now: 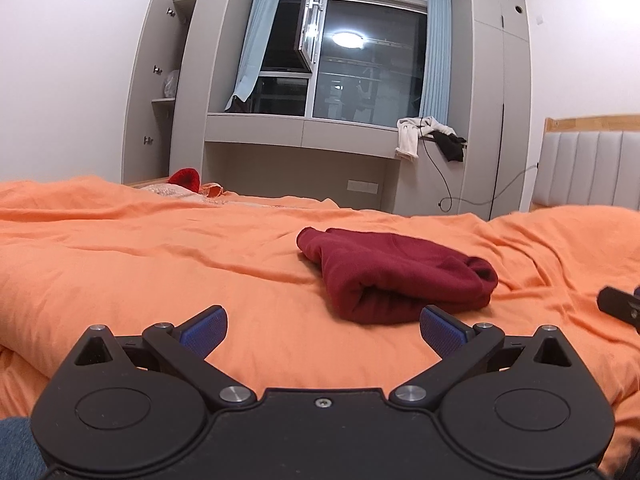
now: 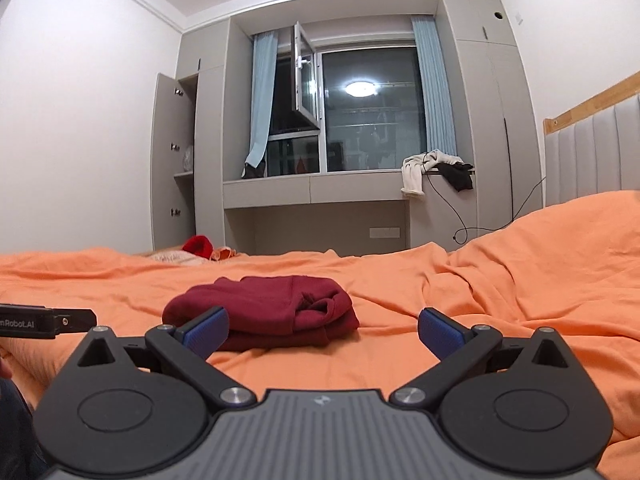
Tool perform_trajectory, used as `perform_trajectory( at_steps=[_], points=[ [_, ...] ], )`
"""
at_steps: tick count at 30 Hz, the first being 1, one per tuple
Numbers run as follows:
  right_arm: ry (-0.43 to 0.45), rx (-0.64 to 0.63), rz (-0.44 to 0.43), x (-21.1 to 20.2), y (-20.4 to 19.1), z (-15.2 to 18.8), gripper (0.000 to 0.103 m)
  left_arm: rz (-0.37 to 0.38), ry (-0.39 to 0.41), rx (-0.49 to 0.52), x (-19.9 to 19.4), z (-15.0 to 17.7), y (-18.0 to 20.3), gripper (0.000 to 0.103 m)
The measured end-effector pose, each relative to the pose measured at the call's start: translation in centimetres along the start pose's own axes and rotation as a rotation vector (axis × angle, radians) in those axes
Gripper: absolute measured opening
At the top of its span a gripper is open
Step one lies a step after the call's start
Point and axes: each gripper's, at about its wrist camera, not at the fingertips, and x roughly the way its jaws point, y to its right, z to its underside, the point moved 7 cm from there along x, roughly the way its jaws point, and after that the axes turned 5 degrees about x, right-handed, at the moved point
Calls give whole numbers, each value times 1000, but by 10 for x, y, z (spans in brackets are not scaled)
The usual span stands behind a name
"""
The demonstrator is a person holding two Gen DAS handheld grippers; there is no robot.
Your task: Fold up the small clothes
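Observation:
A dark red garment (image 1: 396, 276) lies folded into a thick bundle on the orange bedspread (image 1: 140, 264). In the left wrist view it sits just beyond the right finger of my left gripper (image 1: 322, 326), which is open and holds nothing. In the right wrist view the same garment (image 2: 264, 308) lies ahead and left, behind the left finger of my right gripper (image 2: 322, 326), also open and empty. Part of the other gripper (image 2: 44, 320) shows at the left edge there, and a black piece of the right gripper (image 1: 620, 304) shows at the right edge of the left wrist view.
A red item (image 1: 185, 178) and a peach cloth (image 1: 212, 191) lie at the bed's far edge. Behind stand grey wardrobes (image 1: 160, 92) with one door open, a window ledge with white and black clothes (image 1: 432, 136), a hanging cable, and a padded headboard (image 1: 588, 168) at right.

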Motion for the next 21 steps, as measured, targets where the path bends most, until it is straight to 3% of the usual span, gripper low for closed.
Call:
perform_trajectory(
  at_steps=[8, 21],
  points=[
    [-60, -69, 17, 1, -6, 20, 103, -36, -19, 68, -5, 11, 6, 102],
    [-96, -8, 28, 4, 5, 24, 103, -50, -41, 104, -1, 15, 11, 102]
  ],
)
